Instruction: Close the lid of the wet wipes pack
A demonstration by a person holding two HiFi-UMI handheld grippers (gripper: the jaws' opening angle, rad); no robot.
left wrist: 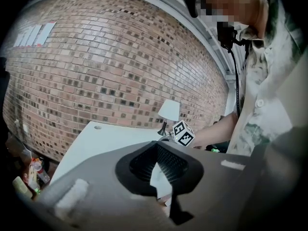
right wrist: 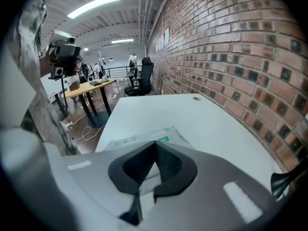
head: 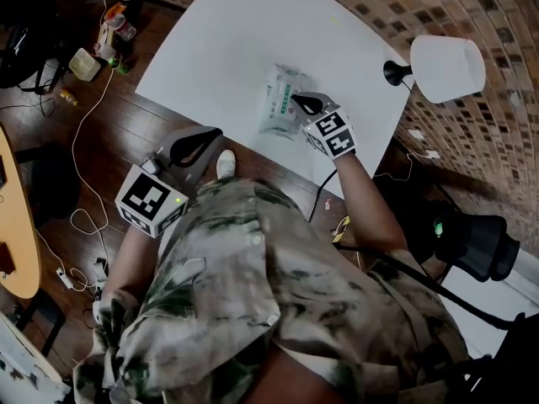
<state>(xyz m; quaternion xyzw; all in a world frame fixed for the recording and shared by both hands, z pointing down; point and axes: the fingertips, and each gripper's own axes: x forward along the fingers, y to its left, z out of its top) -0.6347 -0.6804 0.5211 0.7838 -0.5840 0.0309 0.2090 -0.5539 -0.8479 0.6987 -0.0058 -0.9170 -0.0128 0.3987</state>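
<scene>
Dark wood-plank floor [head: 50, 150] w/ a red-brown brick wall [head: 472, 7] on the right; b/w them a big white table w/ rounded corners [head: 219, 32]. A soft white wet wipes pack w/ green print [head: 276, 99] lies flat on the table nr its near edge. Right gripper [head: 296, 99] sits over the pack's right side, marker cube toward the person. Its jaws are pressed together at the tips, nothing b/w them, w/ the pack just ahead of & under the tips. Contact w/ pack: can't tell. Lid up or down: can't tell either. Left gripper [head: 216, 132] is held off the table, over the floor, close to the person's green-and-cream patterned shirt [head: 253, 293]; jaws also closed tip to tip, empty. A white-shaded lamp on a black base [head: 446, 67] stands at the table's right edge by the wall. A white shoe [head: 225, 163] shows just beside the left gripper
</scene>
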